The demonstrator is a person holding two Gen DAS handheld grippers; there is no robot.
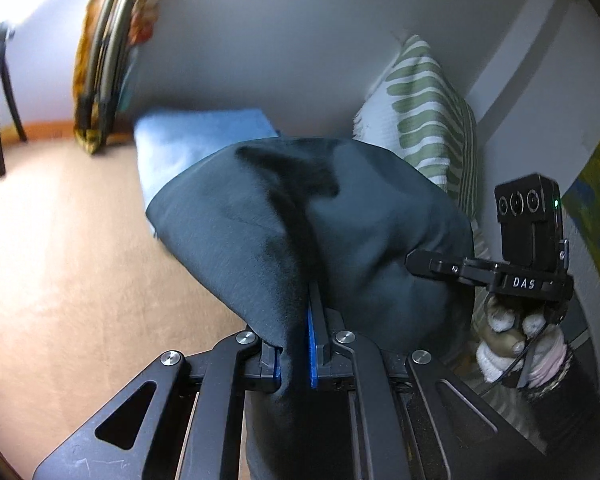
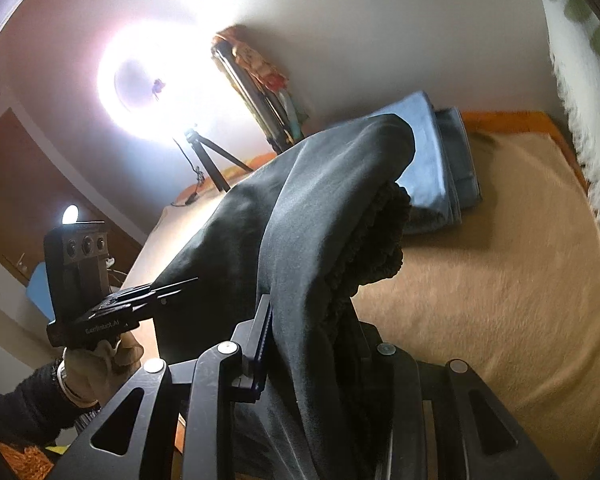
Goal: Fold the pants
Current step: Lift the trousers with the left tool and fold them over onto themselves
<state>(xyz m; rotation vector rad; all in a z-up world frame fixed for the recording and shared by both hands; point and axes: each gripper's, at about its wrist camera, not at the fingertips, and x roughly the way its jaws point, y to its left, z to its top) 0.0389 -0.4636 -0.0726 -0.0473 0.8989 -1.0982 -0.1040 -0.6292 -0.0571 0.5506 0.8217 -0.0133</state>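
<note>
Dark grey pants (image 1: 300, 216) with a fleecy black lining (image 2: 372, 240) hang lifted above a tan blanket (image 1: 60, 260). My left gripper (image 1: 300, 344) is shut on a fold of the pants between its blue pads (image 1: 311, 344). My right gripper (image 2: 300, 340) is shut on another part of the pants (image 2: 292, 232), which drape over its fingers. The right gripper also shows in the left wrist view (image 1: 440, 266), at the right edge of the cloth. The left gripper shows in the right wrist view (image 2: 172, 288), at the left of the cloth.
Folded blue jeans (image 2: 440, 168) lie on the blanket (image 2: 500, 260) behind the pants. A green-striped white pillow (image 1: 424, 116) leans on the wall. A ring light on a tripod (image 2: 212, 160) and a leaning patterned bundle (image 1: 108, 60) stand at the far side.
</note>
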